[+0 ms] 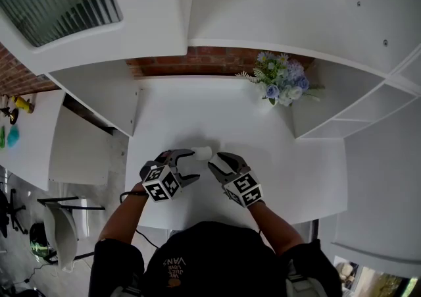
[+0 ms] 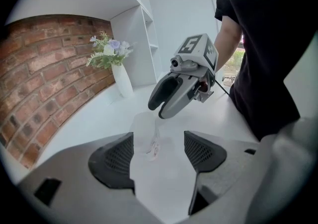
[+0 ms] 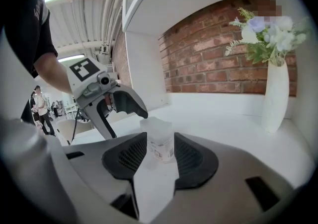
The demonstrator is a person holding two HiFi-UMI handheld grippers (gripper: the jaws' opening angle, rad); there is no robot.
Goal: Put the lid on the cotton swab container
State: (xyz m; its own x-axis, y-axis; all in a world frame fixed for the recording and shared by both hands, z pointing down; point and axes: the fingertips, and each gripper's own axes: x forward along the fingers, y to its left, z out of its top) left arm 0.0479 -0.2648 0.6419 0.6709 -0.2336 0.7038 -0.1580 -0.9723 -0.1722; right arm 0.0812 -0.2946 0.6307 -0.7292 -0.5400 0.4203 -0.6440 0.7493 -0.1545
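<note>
A small translucent cotton swab container (image 1: 201,153) with a printed label stands on the white table (image 1: 283,177). Its frosted top part looks like a lid. In the right gripper view the container (image 3: 159,141) sits between my two dark pads. Both pads touch its sides, so my right gripper (image 3: 158,156) is shut on it. My left gripper (image 2: 159,151) is open. The container (image 2: 144,136) stands just past its jaws, close to the left pad and not pressed. The two grippers face each other across the container, left gripper (image 1: 192,165) and right gripper (image 1: 213,161).
A white vase of blue and white flowers (image 1: 279,85) stands at the back right against the brick wall (image 1: 197,62). White shelving (image 1: 368,111) flanks the table. A chair (image 1: 59,233) is on the floor at the left. The person's torso is at the near table edge.
</note>
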